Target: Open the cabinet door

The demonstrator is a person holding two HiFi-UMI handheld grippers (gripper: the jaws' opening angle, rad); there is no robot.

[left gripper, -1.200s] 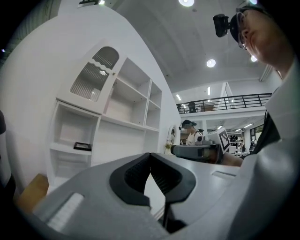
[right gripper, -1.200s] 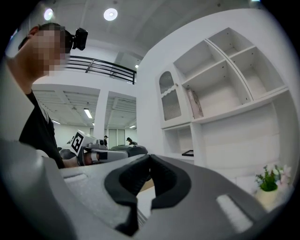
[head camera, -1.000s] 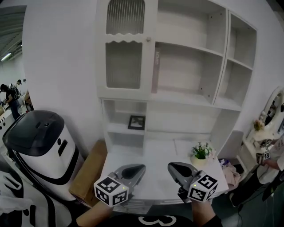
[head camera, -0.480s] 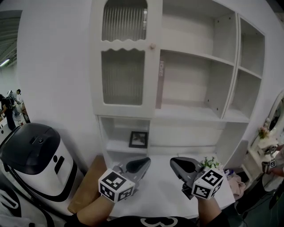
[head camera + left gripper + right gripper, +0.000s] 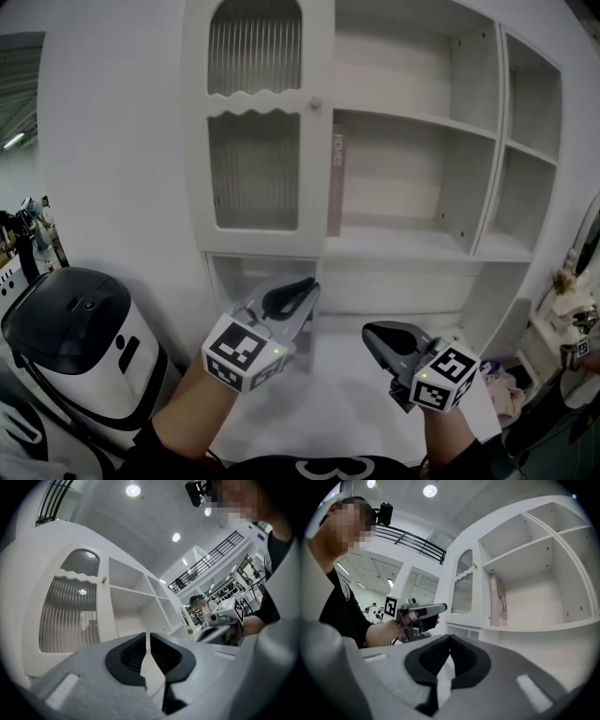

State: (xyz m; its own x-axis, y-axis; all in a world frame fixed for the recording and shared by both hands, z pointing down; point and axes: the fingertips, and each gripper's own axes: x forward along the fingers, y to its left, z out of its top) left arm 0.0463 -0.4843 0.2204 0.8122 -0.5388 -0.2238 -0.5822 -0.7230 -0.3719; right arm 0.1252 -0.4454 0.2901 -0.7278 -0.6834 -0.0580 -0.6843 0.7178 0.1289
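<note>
Cabinet door (image 5: 255,178) stood shut, upper left of the shelves (image 5: 412,246); probably light and stiff, best pulled by its small knob (image 5: 316,102). Your left hand-held gripper (image 5: 302,287) and right hand-held gripper (image 5: 371,331) hung below, clenched empty.

Grey left gripper (image 5: 307,289), right gripper (image 5: 370,331); black shirt (image 5: 340,611)

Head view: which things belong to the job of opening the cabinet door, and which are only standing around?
For the job: cabinet door, closed; door knob; left gripper and right gripper, both with jaws shut and empty, short of the door.
Only standing around: thin book on the open shelf; white bin with a dark lid.
</note>
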